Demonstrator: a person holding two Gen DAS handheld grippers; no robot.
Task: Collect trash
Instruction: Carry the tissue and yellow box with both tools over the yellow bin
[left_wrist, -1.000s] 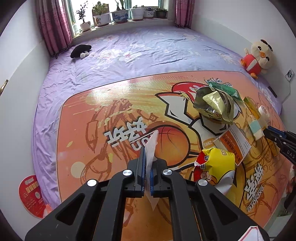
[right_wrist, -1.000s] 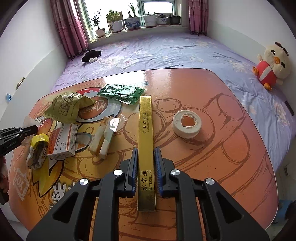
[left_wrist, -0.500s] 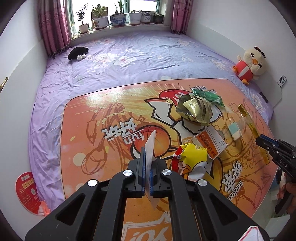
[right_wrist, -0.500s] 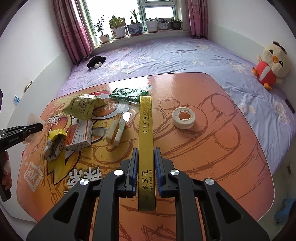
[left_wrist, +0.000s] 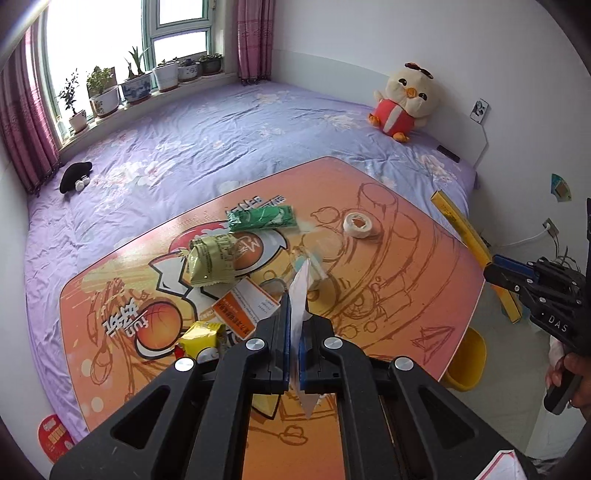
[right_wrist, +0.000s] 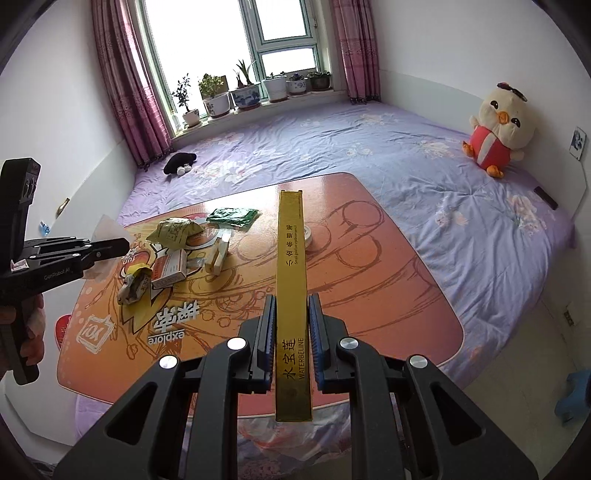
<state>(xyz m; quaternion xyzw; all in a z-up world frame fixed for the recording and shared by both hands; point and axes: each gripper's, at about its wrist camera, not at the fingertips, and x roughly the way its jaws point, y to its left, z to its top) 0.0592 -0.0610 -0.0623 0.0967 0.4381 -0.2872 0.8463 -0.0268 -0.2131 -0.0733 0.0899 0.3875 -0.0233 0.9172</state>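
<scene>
Both views are lit by daylight from the overexposed window (right_wrist: 236, 40), soft glare is thrown across the glossy table (left_wrist: 399, 258), straight edges are bowed by fisheye distortion, dark vignetting is seen in the corners, and slight blur is shown around the clear wrapper (left_wrist: 314, 258).

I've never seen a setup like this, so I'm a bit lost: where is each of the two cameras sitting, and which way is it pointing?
Left wrist view: sits on the left hand-held gripper, looking along its fingers, shut on a white wrapper, over the orange table; the right hand-held gripper shows at the right.
Right wrist view: sits on the right gripper, shut on a long gold box, facing the window; the left gripper shows at the left.
Shared: table, litter, plush chick.
</scene>
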